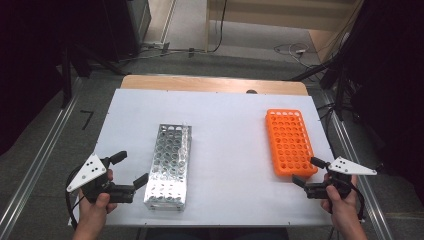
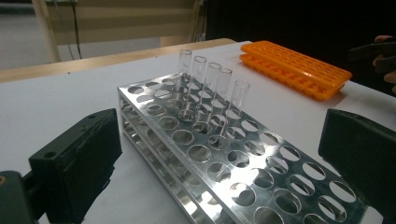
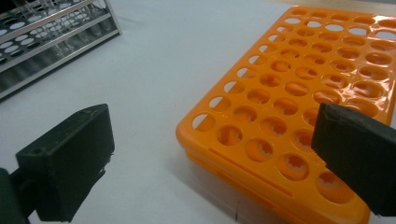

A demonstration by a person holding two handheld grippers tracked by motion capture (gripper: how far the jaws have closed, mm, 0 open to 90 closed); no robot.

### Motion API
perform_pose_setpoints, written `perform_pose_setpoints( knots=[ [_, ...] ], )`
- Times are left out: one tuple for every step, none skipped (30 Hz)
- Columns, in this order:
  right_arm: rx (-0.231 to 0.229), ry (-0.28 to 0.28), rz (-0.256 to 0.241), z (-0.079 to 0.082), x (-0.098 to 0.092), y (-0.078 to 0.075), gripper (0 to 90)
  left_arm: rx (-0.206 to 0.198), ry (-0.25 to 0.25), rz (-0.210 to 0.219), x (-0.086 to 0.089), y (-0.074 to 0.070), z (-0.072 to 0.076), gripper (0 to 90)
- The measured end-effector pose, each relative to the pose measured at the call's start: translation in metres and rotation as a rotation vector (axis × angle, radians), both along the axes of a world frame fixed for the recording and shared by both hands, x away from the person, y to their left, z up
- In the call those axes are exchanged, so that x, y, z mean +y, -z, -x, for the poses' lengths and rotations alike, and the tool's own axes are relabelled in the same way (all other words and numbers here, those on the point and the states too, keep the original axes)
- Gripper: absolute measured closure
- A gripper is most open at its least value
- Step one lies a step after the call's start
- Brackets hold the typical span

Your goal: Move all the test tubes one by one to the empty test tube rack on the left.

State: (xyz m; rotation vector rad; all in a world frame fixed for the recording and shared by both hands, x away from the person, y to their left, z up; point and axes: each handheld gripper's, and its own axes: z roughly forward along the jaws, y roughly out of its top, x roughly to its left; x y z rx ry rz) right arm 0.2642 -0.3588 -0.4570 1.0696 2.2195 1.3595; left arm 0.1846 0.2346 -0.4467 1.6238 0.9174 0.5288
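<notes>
A silver metal tube rack [image 1: 170,165] lies left of centre on the white table. Several clear glass tubes [image 2: 212,88] stand upright in a row along one long side of the silver rack [image 2: 233,186], towards its far end. An empty orange tube rack [image 1: 290,141] lies at the right. My left gripper [image 1: 132,167] is open just left of the silver rack's near end, nothing between its jaws. My right gripper [image 1: 305,170] is open at the orange rack's near corner [image 3: 303,93], also with nothing between its jaws.
A white sheet [image 1: 225,125] covers the table, with a wooden strip [image 1: 210,83] along the far edge. Bare sheet lies between the two racks. Cables [image 1: 292,50] lie on the floor behind, and dark stands [image 1: 345,85] rise at both sides.
</notes>
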Motion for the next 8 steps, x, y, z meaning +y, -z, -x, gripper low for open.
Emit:
perform_pose_setpoints(
  knots=[
    [0.007,0.002,0.002,-0.0001,0.001,0.0005,0.0,0.002,-0.002,-0.003,-0.0002,0.002,-0.0002,0.0],
    [0.008,0.0,0.006,-0.0005,0.0019,0.001,0.0,0.007,-0.005,-0.008,-0.0006,0.0038,-0.0005,0.0],
    [0.011,-0.003,0.003,-0.0006,0.0025,0.001,0.0,0.015,-0.009,-0.012,-0.0011,0.0052,-0.001,0.0],
    [0.007,-0.004,0.0,-0.0003,0.0027,0.0006,0.0,0.018,-0.013,-0.011,-0.0017,0.0059,-0.0016,0.0],
    [0.005,-0.002,-0.004,0.0002,0.0023,-0.0001,0.0,0.021,-0.016,0.003,-0.0023,0.0059,-0.0023,0.0],
    [0.003,-0.003,-0.01,0.0008,0.0013,-0.0011,0.0,0.023,-0.015,0.022,-0.0029,0.0054,-0.0029,0.0],
    [0.001,0.0,-0.019,0.0014,0.0002,-0.002,0.0,0.022,-0.012,0.029,-0.004,0.0048,-0.003,0.0],
    [-0.001,0.003,-0.029,0.0017,-0.001,-0.0027,0.0,0.018,-0.012,0.025,-0.0062,0.0042,-0.0028,0.0]
  ],
)
